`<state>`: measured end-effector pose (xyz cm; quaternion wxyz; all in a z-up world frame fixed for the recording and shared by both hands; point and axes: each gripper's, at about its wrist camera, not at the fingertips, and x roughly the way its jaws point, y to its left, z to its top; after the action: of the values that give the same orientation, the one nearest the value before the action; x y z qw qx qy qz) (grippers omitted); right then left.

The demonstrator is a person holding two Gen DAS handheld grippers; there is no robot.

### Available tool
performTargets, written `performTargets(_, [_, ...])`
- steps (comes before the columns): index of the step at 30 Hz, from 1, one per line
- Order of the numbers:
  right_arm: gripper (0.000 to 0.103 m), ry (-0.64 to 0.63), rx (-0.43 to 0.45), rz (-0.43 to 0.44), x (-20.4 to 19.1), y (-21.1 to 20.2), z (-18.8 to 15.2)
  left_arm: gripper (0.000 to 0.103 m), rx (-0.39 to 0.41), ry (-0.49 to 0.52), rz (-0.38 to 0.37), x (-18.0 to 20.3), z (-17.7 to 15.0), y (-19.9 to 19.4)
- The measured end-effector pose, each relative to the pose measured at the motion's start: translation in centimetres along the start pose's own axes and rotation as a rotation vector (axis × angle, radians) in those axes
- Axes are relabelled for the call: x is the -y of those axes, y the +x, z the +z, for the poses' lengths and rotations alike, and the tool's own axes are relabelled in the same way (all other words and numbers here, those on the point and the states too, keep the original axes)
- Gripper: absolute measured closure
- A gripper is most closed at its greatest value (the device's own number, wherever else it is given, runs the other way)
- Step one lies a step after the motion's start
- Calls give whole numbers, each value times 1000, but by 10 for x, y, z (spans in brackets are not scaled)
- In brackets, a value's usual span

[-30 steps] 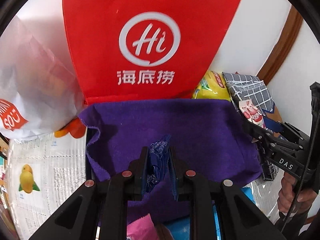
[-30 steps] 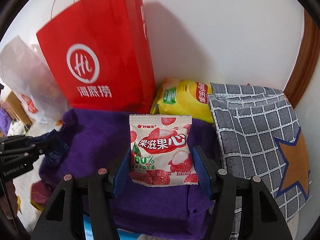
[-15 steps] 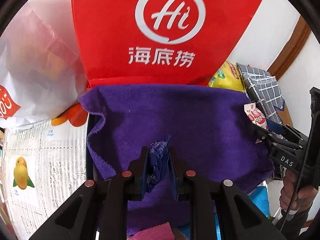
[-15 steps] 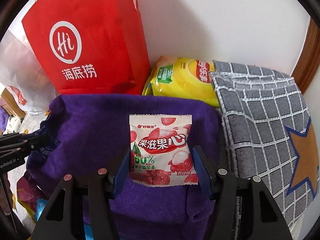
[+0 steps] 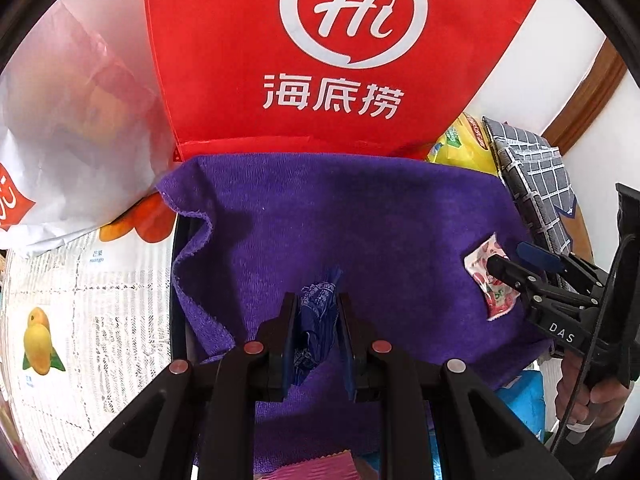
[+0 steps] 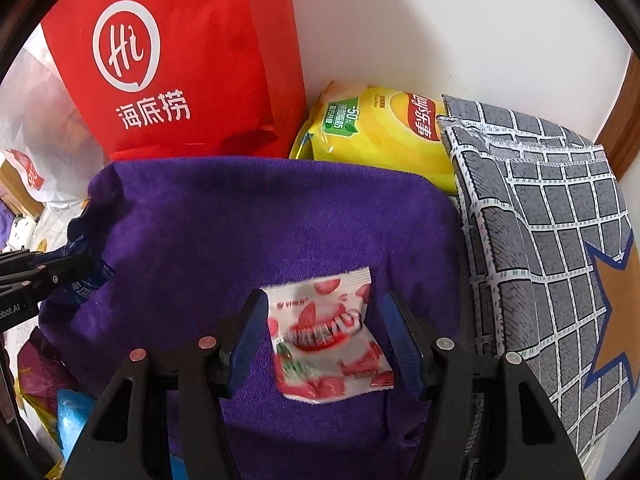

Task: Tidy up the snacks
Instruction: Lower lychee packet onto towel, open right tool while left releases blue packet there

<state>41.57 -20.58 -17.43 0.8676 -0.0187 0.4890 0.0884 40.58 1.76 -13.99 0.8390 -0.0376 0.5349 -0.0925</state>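
My left gripper is shut on a crumpled dark blue snack packet, just above a purple towel. Over the towel's right side, my right gripper is shut on a white and red lychee jelly packet. That packet is tilted and blurred, and its top edge leans toward the towel. The left wrist view shows the right gripper and its packet low over the towel. The left gripper shows at the left edge of the right wrist view.
A red paper bag stands against the wall behind the towel. A yellow chips bag and a grey checked cloth lie to the right. A white plastic bag and a printed fruit sheet lie to the left.
Both grippers have sunk toward the purple towel, which now fills more of each view. The lychee packet stood upright between the right fingers and now leans over, blurred.
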Motion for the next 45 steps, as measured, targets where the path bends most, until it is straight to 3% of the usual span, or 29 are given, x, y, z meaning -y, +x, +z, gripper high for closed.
performTargets(16, [42, -8, 62, 0, -1, -25, 3, 82, -24, 3, 1, 5, -1, 8])
performTargets(21, [42, -5, 82, -9, -1, -37, 6, 67, -12, 18, -1, 6, 0, -2])
performTargets(23, [42, 5, 95, -8, -1, -45, 7, 48, 12, 26, -2, 8, 0, -11])
performTargets(25, [41, 22, 110, -4, -1, -54, 6, 43, 40, 32, -1, 10, 0, -20])
performTargets(35, [39, 63, 139, -52, -11, -102, -17, 43, 130, 57, -9, 19, -4, -68])
performTargets(40, [39, 84, 174, -97, -5, -140, -32, 43, 171, 68, 41, 29, -8, -88])
performTargets(45, [38, 84, 216, -124, -5, -170, -53, 43, 215, 42, 28, 30, -25, -115])
